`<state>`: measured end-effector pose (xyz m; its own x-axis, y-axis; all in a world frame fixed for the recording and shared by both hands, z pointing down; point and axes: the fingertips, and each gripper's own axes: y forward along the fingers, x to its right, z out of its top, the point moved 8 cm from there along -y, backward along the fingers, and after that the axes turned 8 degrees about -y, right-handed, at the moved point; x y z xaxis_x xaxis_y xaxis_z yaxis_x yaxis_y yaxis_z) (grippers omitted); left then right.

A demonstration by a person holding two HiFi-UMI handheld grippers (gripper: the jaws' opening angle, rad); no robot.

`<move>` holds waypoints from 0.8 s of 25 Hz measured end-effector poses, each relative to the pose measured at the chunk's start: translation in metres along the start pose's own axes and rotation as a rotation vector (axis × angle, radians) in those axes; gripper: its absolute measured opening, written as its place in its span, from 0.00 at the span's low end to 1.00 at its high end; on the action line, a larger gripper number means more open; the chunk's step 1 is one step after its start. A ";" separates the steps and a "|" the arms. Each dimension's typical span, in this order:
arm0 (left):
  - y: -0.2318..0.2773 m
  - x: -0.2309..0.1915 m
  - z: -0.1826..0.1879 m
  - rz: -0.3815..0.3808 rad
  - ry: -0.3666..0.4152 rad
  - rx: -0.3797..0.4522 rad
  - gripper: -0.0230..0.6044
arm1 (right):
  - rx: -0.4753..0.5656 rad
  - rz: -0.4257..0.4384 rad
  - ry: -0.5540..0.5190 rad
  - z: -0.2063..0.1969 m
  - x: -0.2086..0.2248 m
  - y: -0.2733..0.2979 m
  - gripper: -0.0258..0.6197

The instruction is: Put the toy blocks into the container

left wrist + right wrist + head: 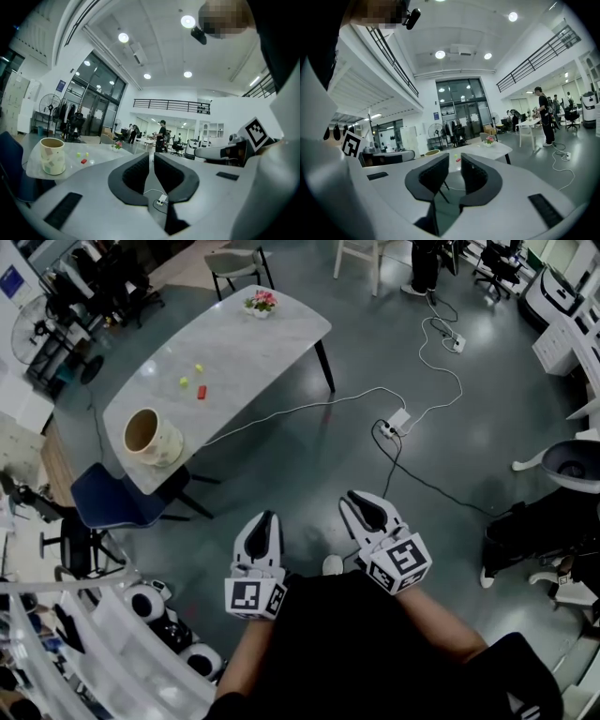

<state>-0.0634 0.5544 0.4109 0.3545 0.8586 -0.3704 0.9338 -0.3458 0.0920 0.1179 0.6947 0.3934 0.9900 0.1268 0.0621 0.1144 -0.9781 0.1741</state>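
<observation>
Three small toy blocks lie on the marble table: a red block, a green block and a yellow-green block. The container, a cream cup, stands upright near the table's near end. In the left gripper view the cup and the red block show far off at the left. Both grippers hang over the floor, well short of the table. My left gripper is shut and empty. The jaws of my right gripper stand a narrow gap apart, with nothing between them.
A blue chair stands beside the cup's end of the table. A flower pot sits at the table's far end. White cables and a power strip cross the floor at the right. White machines crowd the lower left.
</observation>
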 end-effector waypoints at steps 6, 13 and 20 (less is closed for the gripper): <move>0.002 0.005 -0.007 0.002 -0.015 -0.023 0.30 | -0.045 -0.013 0.029 -0.009 0.011 -0.008 0.36; 0.006 0.013 -0.013 -0.020 -0.005 -0.044 0.39 | -0.033 -0.007 0.033 -0.009 0.018 -0.013 0.37; 0.001 0.002 -0.022 0.040 -0.014 -0.054 0.39 | -0.041 0.017 0.059 -0.023 0.017 -0.006 0.37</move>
<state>-0.0608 0.5643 0.4302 0.3915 0.8387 -0.3787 0.9202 -0.3589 0.1563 0.1324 0.7061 0.4158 0.9850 0.1206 0.1232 0.0924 -0.9727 0.2130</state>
